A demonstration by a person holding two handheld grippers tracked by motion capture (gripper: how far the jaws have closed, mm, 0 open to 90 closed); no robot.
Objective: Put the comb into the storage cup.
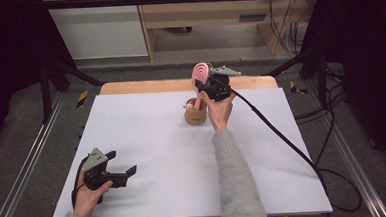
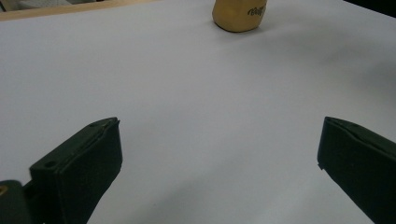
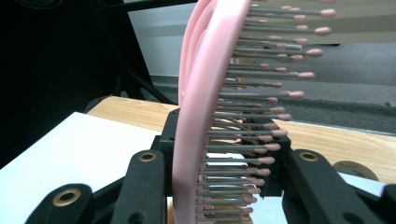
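Right tongs clenched on the pink hairbrush, grip at the lower part of the brush head; in the right gripper view the black jaws sit on either side of the hairbrush, bristles pointing to that view's right. Brush held roughly upright, its handle slanting down into the tan cup at the far middle of the counter; right hand just beside the cup on its right. Whether the handle touches the cup's bottom cannot be told. Small cream-coloured item sits at the cup's left rim, too small to identify. Left tongs released, jaws wide apart with nothing between them, resting low at the near left of the counter, well apart from the cup; left gripper view shows bare white surface between the jaws and the cup far ahead
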